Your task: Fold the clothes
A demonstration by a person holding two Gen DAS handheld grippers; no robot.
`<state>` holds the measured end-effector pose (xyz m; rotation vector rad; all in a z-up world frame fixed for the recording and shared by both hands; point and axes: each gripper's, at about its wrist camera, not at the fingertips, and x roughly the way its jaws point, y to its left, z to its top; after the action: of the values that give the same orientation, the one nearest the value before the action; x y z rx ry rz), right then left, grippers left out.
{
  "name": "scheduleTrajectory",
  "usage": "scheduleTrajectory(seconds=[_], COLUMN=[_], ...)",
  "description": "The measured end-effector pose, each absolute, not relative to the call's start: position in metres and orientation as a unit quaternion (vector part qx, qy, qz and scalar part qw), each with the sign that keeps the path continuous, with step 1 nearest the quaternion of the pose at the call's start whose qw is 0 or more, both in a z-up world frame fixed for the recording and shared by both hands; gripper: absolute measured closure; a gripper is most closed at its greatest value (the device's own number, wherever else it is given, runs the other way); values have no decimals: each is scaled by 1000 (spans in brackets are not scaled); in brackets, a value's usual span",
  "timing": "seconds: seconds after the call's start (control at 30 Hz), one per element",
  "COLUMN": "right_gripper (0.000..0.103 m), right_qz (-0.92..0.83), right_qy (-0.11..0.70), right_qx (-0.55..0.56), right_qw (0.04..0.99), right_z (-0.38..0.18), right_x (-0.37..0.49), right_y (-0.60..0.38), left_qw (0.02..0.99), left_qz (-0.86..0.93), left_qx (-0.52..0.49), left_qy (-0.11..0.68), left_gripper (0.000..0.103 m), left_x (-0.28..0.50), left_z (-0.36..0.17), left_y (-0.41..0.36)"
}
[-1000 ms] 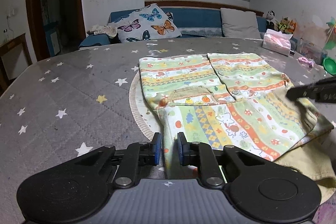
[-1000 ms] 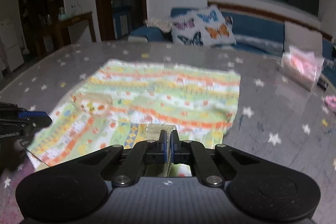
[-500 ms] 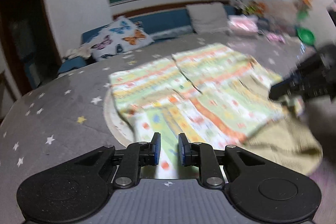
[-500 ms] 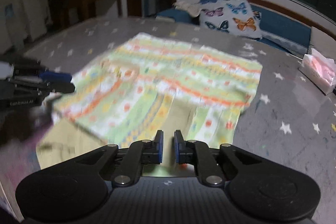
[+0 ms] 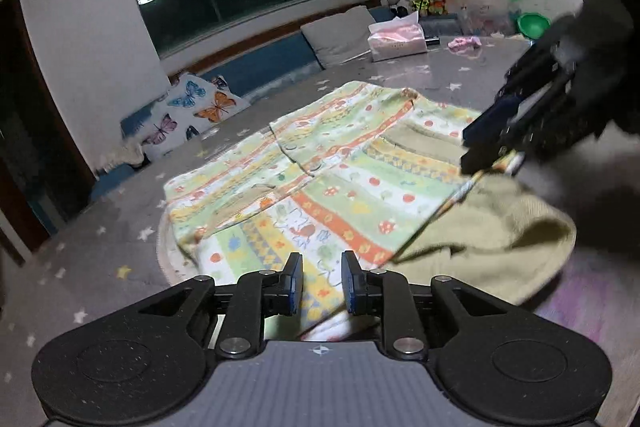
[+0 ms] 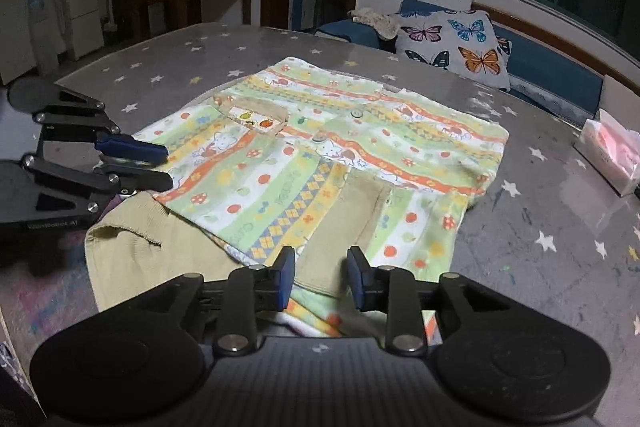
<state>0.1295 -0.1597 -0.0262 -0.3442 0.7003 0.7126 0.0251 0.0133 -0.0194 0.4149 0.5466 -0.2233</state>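
My left gripper (image 5: 322, 281) has its blue pads spread with a clear gap, hanging just above the near edge of the patterned shirt (image 5: 320, 187), nothing caught between them. My right gripper (image 6: 322, 277) is likewise parted, its pads straddling a khaki strip of the shirt's lining without closing on it. From the right camera I can see the left gripper (image 6: 160, 167) off to the side by the sleeve area, jaws apart. The shirt (image 6: 320, 155) lies mostly flat on the star-printed table (image 6: 540, 227), buttoned front up, with its near part turned over so the plain khaki inner face (image 5: 492, 227) shows. I read this as a fold partly laid. Whether I am about to take a new hold or have just let one go, I cannot settle. If another fold follows, I would pinch only the top layer close to each corner, lift both sides level, and lay the edge square to the printed stripes so that no ridge bunches underneath. The butterfly cushion (image 6: 456, 47) and tissue box (image 6: 612, 155) sit well clear.
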Motion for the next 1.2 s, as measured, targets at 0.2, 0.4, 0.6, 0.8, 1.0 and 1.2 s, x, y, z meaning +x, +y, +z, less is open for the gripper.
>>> scheduleTrajectory(seconds=[0.2, 0.4, 0.6, 0.8, 1.0, 1.2], right_gripper=[74, 71, 59, 44, 37, 42], right_qz=[337, 335, 346, 367, 389, 397], right_qy=[339, 335, 324, 294, 259, 236], right_qx=[-178, -198, -242, -285, -299, -301], right_qw=[860, 858, 847, 836, 832, 834], right_z=[-27, -21, -20, -21, -22, -25], right_x=[125, 114, 98, 82, 84, 108], right_y=[-166, -175, -178, -177, -162, -143], left_qw=[931, 907, 897, 907, 933, 937], left_qz=[-124, -162, -205, -229, -210, -204], left_qx=[220, 302, 334, 278, 178, 140], left_qy=[265, 245, 207, 216, 234, 248], left_gripper=[69, 47, 45, 89, 96, 96], left_x=[5, -21, -19, 4, 42, 63], left_z=[-7, -14, -25, -14, 15, 24], left_y=[24, 14, -12, -12, 6, 20])
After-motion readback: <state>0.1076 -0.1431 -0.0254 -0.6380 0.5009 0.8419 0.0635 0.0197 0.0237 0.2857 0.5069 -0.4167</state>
